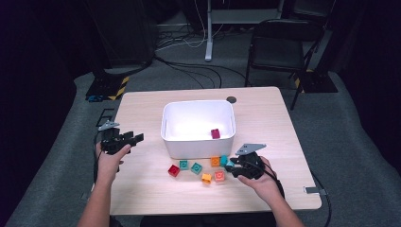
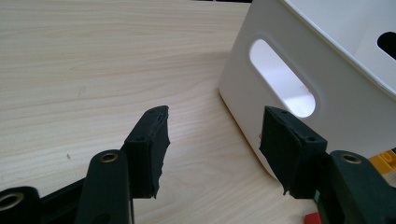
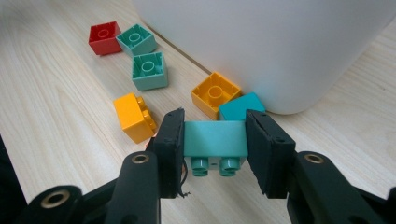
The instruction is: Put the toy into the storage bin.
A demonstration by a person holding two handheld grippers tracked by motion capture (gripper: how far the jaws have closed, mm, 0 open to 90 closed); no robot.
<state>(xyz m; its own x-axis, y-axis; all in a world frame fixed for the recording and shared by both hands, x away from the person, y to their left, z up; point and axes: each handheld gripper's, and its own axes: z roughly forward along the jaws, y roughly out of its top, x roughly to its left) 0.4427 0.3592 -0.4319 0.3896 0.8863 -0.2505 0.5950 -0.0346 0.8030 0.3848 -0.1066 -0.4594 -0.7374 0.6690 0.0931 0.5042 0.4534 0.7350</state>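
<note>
Table [image 1: 142, 189]: eight blocks, one in right gripper [image 3: 215, 142] jaws

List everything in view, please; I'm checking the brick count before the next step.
bin: one, white, table centre
brick in bin: one, magenta, right side
loose bricks: six, one red, two green, two orange, one teal, before the bin
held brick: one, green, in right tongs
table: one, light wood
chair: one, black, behind table
left tongs: open, beside bin
right tongs: shut on held brick
</note>
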